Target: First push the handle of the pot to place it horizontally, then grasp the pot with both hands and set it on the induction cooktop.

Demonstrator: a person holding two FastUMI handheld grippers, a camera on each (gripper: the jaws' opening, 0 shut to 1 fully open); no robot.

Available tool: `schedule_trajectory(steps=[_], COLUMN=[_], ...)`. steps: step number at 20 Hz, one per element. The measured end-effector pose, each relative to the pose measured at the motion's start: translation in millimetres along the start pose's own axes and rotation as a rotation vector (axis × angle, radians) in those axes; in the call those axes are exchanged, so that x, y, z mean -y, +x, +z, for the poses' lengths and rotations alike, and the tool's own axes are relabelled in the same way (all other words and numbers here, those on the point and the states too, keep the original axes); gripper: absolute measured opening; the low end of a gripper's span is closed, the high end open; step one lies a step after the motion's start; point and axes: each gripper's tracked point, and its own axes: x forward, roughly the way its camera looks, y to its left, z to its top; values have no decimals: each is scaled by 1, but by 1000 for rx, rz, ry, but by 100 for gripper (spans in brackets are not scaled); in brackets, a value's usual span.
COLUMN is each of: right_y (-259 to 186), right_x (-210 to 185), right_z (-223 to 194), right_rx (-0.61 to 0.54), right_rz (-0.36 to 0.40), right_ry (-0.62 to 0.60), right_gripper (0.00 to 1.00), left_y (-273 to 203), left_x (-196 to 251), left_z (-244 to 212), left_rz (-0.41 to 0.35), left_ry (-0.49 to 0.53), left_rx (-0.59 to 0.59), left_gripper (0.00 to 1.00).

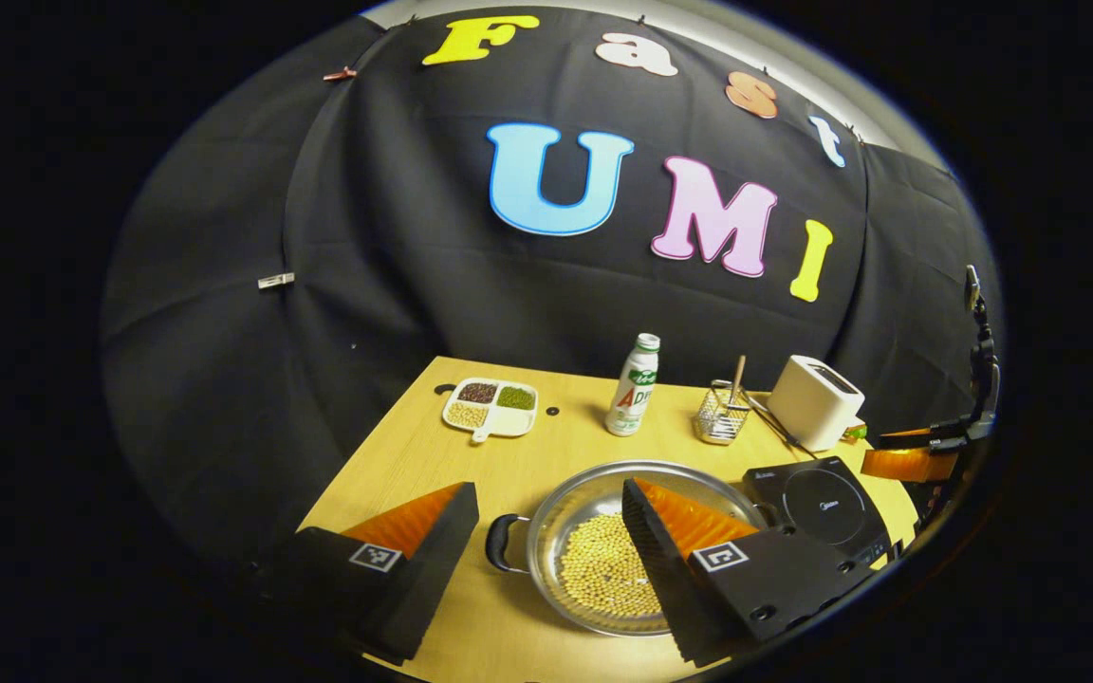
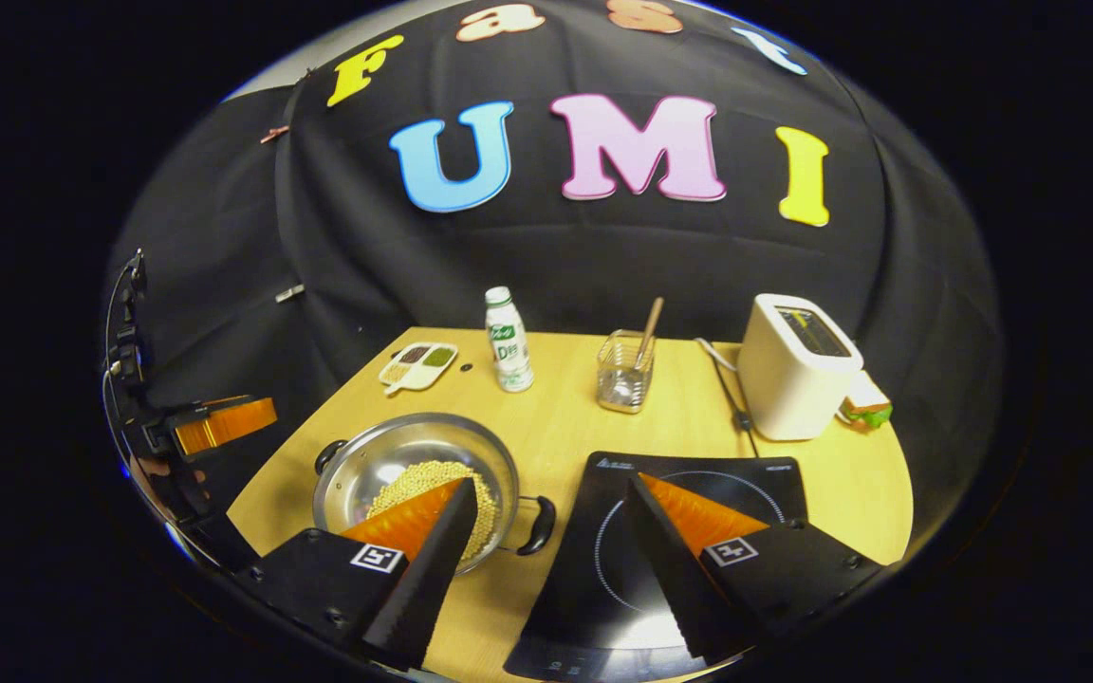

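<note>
Steel pot (image 1: 603, 541) with beans sits on the wooden table (image 1: 414, 455), ahead of the left gripper (image 1: 546, 531), whose fingers stand wide apart and grip nothing; one finger hides part of its rim. Right gripper (image 2: 546, 526) is also spread, its fingers straddling the pot handle (image 2: 539, 525) and covering part of the induction cooktop (image 2: 698, 474).

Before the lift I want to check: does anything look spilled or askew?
Nothing spilled: the beans lie inside the pot. The pot's handles sit slightly diagonal to the induction cooktop.
</note>
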Motion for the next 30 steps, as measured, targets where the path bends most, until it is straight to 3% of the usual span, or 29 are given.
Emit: schedule_trajectory(steps=[9,19,22,25,30], right_y=[81,114,118,124,137], right_x=[-17,-19,-22,-24,-28], right_z=[-64,-99,-102,-105,-116], right_rx=[-220,-314,-312,-317,-344], right_rz=[18,3,-9,-22,-44], right_ry=[74,77,53,48,-23], right_gripper=[99,99,99,98,97], left_y=[59,108,113,121,117], left_x=[-24,-28,-23,-36,-36], left_z=[-40,-87,-99,-110,-129], left_rz=[-67,-114,-155,-129,-155], left_ry=[-9,21,2,0,-46], left_rx=[-145,-313,-356,-390,-449], left_gripper=[96,95,94,93,87])
